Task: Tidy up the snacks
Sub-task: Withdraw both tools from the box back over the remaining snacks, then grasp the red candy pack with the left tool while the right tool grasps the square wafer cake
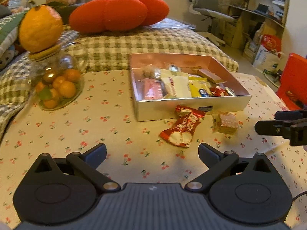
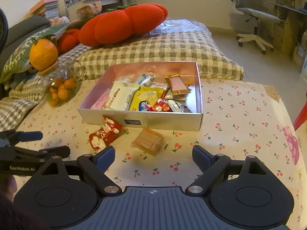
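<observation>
Two loose snacks lie on the cherry-print tablecloth [image 1: 107, 126] in front of the shallow silver cardboard box [image 2: 163, 121], and both our grippers hang above the cloth with jaws spread wide and nothing between them. Our left gripper [image 1: 152, 156] faces the long red-and-white foil snack packet [image 1: 181, 127], which sits just ahead of its fingertips and a little to the right. That packet runs lengthwise on a diagonal, its far end touching or nearly touching the box's front wall, its near, white-printed end pointing back toward us and leftward. Our right gripper [image 2: 153, 157] looks at the small square block in clear orange-tinted wrap [image 2: 149, 140], lying flat just beyond and between the fingertips, slightly left of centre, one corner turned toward us. Block and packet sit near each other, apart. Inside the box we see a heap of wrapped snacks [image 2: 145, 97]. Left of it stands a clear glass jar of small oranges [image 1: 57, 84].
</observation>
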`<state>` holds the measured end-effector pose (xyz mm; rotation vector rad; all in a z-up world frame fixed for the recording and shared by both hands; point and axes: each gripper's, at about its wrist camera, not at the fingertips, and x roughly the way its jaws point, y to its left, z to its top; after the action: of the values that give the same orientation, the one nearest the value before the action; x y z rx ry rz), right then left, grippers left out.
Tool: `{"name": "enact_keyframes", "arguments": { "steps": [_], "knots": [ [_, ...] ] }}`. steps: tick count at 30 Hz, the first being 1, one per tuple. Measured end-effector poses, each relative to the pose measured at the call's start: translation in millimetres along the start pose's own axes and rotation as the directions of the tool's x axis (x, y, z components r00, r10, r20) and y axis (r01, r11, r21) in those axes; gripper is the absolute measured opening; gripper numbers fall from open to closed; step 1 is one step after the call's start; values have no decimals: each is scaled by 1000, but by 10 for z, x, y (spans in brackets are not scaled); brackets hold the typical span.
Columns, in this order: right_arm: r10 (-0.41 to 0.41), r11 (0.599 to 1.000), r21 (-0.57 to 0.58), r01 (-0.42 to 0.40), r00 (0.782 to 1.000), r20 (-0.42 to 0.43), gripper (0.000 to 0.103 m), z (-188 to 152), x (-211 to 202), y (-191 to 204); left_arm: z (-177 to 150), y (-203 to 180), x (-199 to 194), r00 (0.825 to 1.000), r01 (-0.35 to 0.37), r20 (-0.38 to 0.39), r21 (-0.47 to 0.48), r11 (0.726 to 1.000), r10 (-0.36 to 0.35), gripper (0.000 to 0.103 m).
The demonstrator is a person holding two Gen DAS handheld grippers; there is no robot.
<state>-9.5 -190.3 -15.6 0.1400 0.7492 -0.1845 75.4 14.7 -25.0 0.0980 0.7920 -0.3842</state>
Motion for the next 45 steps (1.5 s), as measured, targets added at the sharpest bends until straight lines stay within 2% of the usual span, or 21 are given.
{"name": "enact_keyframes", "arguments": {
  "steps": [5,9,13,22,29,31,37,45],
  "knots": [
    [-23,1000,-20,23,1000,-12,90,-50,95,-69,20,-79,200,1000,21,19,47,999,-22,99],
    [-31,999,-18,30,999,-36,90,-90,172,-146,49,-128,376,999,48,11,40,998,-49,95],
    [-30,999,-35,28,998,-53,90,-125,238,-176,74,-205,517,998,66,-6,39,997,-66,87],
    [-20,998,-61,15,997,-78,90,-146,443,-196,62,-294,629,999,50,-9,60,997,-49,70],
    [-24,997,-80,17,995,-94,90,-153,599,-183,72,-253,580,1000,18,-9,39,999,-18,39],
    [-27,996,-90,18,995,-96,90,-149,639,-165,73,-228,560,1000,6,-17,24,1000,-6,34],
    [-32,994,-111,22,996,-84,90,-118,711,-80,66,-192,479,998,-21,-55,-4,1000,20,30],
    [-39,994,-106,32,998,-59,90,-58,805,17,40,-126,382,994,-33,-108,-43,999,29,30]
  ]
}}
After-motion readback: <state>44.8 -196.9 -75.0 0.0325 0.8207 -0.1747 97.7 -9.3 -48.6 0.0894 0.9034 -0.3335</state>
